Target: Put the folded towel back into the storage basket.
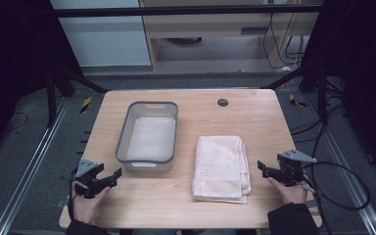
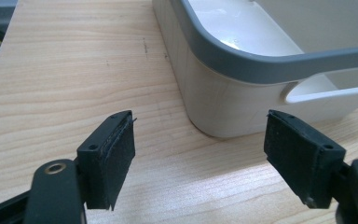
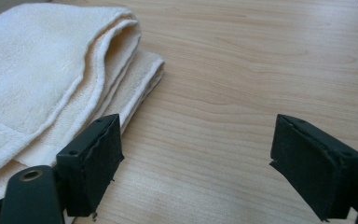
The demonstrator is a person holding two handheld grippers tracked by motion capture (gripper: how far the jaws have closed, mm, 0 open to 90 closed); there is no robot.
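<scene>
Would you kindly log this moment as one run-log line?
left gripper: open, empty, near bin | right gripper: open, empty, beside towel | towel: folded, on table | bin: empty

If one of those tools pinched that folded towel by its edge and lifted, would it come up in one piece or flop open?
The folded towel would probably flop: it is soft cloth in loose stacked layers, so a pinch on one edge may lift only the top fold. It looks light and unlikely to slip, given its nubbly surface. The right tool, open beside it, would likely need to take several layers at once.
</scene>
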